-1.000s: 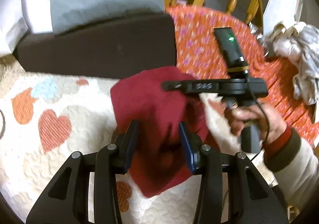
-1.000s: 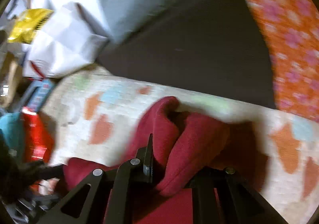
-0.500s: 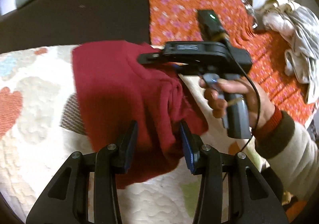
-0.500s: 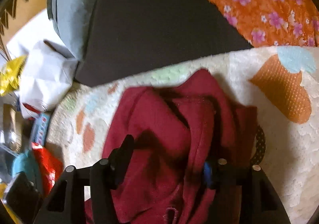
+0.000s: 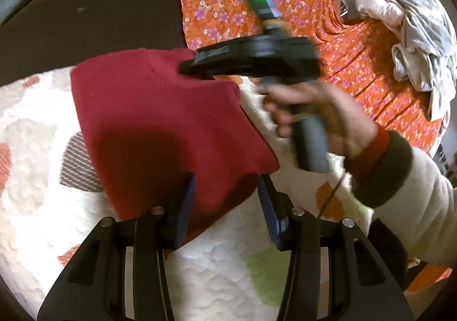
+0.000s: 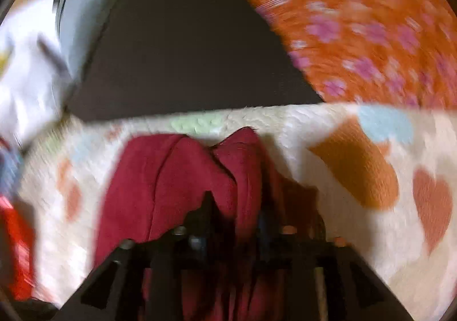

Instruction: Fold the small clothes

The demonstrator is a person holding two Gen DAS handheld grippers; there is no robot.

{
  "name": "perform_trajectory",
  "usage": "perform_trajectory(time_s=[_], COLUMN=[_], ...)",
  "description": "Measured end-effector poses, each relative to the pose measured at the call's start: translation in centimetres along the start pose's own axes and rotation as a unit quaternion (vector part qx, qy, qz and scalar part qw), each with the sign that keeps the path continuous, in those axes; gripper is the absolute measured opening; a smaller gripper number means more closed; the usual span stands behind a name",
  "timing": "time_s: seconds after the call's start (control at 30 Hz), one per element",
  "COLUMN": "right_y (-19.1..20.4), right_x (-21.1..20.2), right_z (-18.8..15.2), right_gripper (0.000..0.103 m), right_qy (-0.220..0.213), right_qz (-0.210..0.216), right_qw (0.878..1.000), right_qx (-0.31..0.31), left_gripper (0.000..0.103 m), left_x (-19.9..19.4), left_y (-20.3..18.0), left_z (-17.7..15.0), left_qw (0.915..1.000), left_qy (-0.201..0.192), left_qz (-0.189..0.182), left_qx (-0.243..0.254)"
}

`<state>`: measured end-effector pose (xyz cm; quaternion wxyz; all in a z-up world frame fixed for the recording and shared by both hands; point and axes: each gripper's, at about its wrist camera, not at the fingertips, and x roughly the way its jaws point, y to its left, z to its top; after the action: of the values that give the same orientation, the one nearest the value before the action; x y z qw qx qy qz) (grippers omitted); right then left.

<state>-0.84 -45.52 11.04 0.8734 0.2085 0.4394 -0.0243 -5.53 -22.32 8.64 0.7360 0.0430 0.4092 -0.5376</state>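
A dark red fleece garment [image 5: 160, 121] lies on the white heart-patterned quilt [image 5: 34, 155]. My left gripper [image 5: 227, 201] has its jaws apart, with the garment's near edge lying between the fingers. My right gripper [image 5: 194, 66], held by a hand, reaches the garment's far right corner in the left wrist view. In the blurred right wrist view the right gripper [image 6: 234, 212] has its jaws close together with bunched red cloth [image 6: 171, 178] between them.
A dark cushion [image 5: 94, 21] lies beyond the quilt, with an orange floral cloth [image 5: 285, 15] to its right. A heap of pale laundry [image 5: 408, 23] sits at the far right. White bags [image 6: 25, 78] and red packaging [image 6: 17, 249] lie left of the quilt.
The red garment has been pulled out flatter, from a bunched heap to a spread panel. The right gripper has closed in on the cloth at the far right corner.
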Motion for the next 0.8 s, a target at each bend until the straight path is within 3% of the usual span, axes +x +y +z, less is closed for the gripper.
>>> perform_trajectory(time_s=[0.07,0.13,0.2,0.3,0.33,0.37,0.53,0.67,0.73,0.8], right_y=[-0.2,0.3,1.5,1.8,1.7,1.5,1.8,1.3,1.5,1.3], right_x=[-3.2,-4.6,-4.2,-0.9,-0.2,-0.1,-4.5,-1.8,-1.2,-2.4], right_z=[-1.3,-2.6,-4.0,-5.8,-6.0,-6.2,-6.9,-8.4,-8.8,-8.4], right_gripper=[0.049,0.053,0.056,0.063,0.048,0.019,0.017,0.017,0.017,0.023], right_qy=[-0.011,-0.003,0.023,0.071,0.074,0.066,-0.005,0.023,0.017,0.004], right_qz=[0.047,0.082,0.111,0.114,0.116,0.113,0.054,-0.005,-0.009,0.020], right_qw=[0.999,0.996,0.993,0.990,0.990,0.990,0.998,0.999,0.998,0.999], right_qx=[0.021,0.024,0.019,0.038,0.042,0.044,-0.020,-0.042,-0.058,-0.039], left_gripper=[0.044,0.044,0.044,0.044,0.044,0.044,0.044,0.044,0.044,0.044], left_x=[-0.8,-1.4,-0.9,0.6,0.8,1.0,-0.1,1.1,1.9,2.4], left_y=[0.1,0.8,1.6,2.0,1.9,1.9,1.1,0.9,1.0,1.3], left_z=[0.4,0.4,0.2,-0.3,-0.4,-0.6,-0.6,-0.9,-1.3,-1.7], left_qw=[0.9998,0.9991,0.9982,0.9973,0.9969,0.9967,0.9973,0.9961,0.9944,0.9930], left_qy=[-0.011,-0.020,-0.012,0.012,0.015,0.016,-0.001,0.019,0.033,0.041], left_qz=[0.016,0.037,0.058,0.073,0.077,0.079,0.074,0.085,0.100,0.111], left_qx=[0.008,0.009,0.001,-0.001,0.000,0.001,0.001,0.012,0.010,0.006])
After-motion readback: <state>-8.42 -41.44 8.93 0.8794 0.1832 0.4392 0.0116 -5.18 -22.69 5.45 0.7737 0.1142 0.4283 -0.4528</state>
